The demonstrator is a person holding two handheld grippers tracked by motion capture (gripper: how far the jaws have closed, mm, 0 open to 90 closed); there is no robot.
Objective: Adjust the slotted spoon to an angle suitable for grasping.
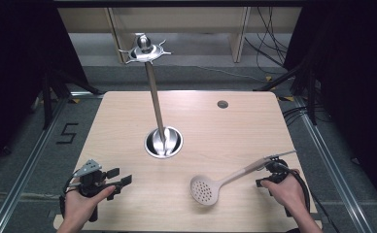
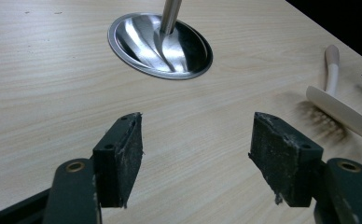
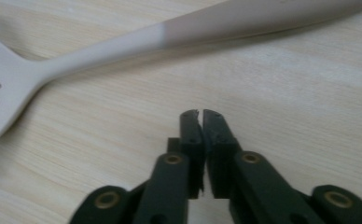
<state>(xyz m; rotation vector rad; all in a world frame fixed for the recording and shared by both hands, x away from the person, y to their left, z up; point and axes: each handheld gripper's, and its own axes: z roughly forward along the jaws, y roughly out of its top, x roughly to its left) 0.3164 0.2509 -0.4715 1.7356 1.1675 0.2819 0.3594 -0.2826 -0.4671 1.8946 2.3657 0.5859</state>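
A cream slotted spoon (image 1: 203, 189) lies flat on the wooden table (image 1: 128, 116), head toward the front, its handle running up to the right. My right gripper (image 1: 260, 183) sits just on the near side of that handle, shut with nothing between its jaws. In the right gripper view the closed tips (image 3: 201, 114) rest short of the spoon (image 3: 216, 30), not touching it. My left gripper (image 1: 118, 177) hovers open and empty at the front left. In the left gripper view its jaws (image 2: 195, 154) frame bare wood, with the spoon (image 2: 342, 112) off to the right.
A tall metal stand (image 1: 155, 97) with a ring of hooks on top rises from a round shiny base (image 1: 163, 142) at the table's middle; that base (image 2: 160, 44) lies beyond the left jaws. A small round hole (image 1: 222, 104) sits at the table's back right.
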